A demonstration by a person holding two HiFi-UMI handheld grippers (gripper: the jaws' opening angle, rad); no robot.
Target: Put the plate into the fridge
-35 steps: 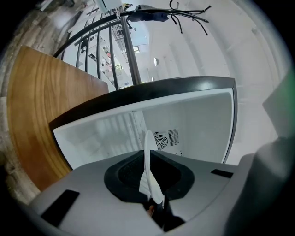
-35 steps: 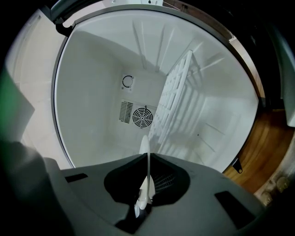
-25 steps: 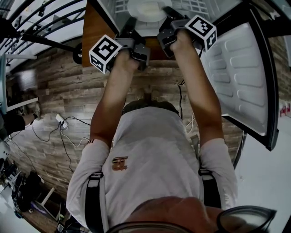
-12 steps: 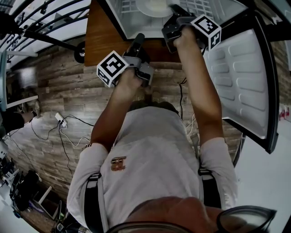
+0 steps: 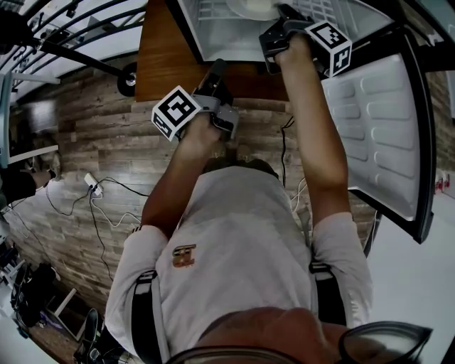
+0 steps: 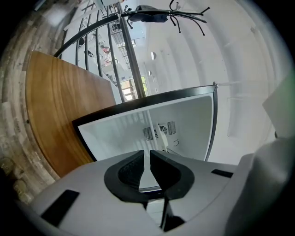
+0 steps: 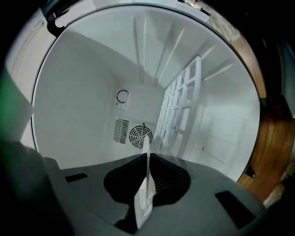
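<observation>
Head view, looking down over the person's shoulders. The open fridge (image 5: 213,32) fills the top centre of the frame. Its door (image 5: 377,121) stands open at the right, and a wooden panel (image 5: 160,64) sits at upper left. My left gripper (image 5: 217,71) hangs just outside the fridge's front edge, its jaws only narrowly apart with nothing between them. My right gripper (image 5: 283,18) reaches into the compartment, jaws clamped on the rim of the white plate (image 5: 252,7). The plate is inside the fridge at the frame's top edge, beside the wire shelf (image 7: 182,110).
</observation>
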